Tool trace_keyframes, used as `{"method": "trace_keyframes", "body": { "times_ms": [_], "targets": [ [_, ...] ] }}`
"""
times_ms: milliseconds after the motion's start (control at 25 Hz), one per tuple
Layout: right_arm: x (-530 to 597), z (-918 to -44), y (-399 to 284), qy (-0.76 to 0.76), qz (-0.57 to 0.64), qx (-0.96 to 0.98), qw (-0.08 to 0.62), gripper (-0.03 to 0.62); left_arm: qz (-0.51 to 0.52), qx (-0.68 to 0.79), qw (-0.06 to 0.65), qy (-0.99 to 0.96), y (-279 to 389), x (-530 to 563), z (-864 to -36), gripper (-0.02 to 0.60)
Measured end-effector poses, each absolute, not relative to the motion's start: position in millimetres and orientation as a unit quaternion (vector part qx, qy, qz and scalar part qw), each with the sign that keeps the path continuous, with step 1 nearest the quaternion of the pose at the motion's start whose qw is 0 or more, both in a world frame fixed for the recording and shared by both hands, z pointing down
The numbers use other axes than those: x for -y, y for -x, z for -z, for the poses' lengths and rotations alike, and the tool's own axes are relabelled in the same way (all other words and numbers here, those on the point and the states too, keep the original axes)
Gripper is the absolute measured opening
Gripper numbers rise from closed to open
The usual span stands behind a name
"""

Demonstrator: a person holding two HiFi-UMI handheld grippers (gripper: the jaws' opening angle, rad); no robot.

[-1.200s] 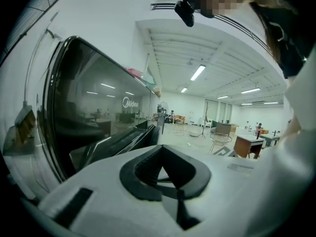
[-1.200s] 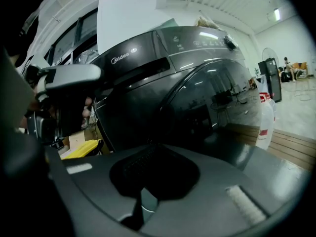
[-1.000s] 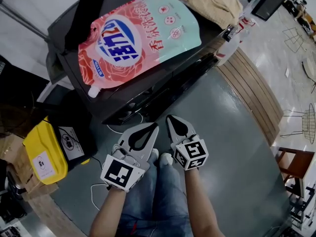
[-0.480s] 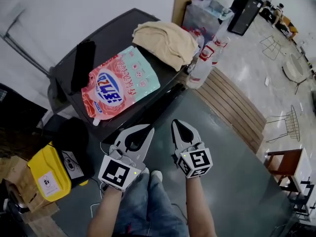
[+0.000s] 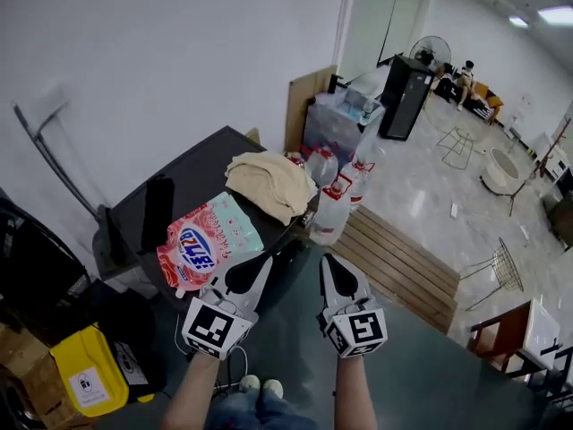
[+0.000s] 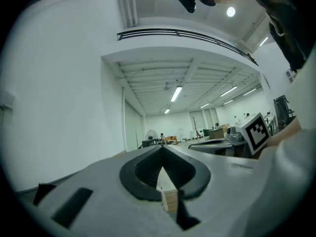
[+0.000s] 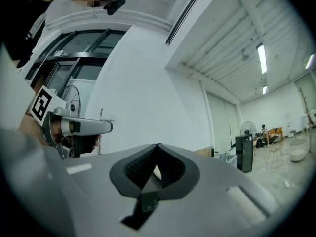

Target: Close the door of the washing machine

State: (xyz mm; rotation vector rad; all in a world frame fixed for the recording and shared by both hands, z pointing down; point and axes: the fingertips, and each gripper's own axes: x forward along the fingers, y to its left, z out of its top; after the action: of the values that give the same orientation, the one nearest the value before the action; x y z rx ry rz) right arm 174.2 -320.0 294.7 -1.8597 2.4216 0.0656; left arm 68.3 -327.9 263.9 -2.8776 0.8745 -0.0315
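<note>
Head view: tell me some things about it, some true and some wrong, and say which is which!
The pink and mint soap pouch lies on top of the dark grey washing machine. True.
A crumpled beige cloth lies there too. True.
The left gripper holds the pouch. False: it is shut, with nothing in it.
The jaws of the right gripper are wide open. False: they are shut.
The yellow plastic box sits on the machine. False: it is down beside it.
</note>
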Motion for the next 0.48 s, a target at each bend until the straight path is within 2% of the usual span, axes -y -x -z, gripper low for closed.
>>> {"method": "trace_keyframes", "body": {
  "times_ms": [480],
  "targets": [
    [307.6,-201.3,-190.9,0.639,-0.086,-0.761,0.077,0.012,-0.045,-0.276,0.101,0.955,-83.1,331.7,-188.7,-0.002]
  ]
}}
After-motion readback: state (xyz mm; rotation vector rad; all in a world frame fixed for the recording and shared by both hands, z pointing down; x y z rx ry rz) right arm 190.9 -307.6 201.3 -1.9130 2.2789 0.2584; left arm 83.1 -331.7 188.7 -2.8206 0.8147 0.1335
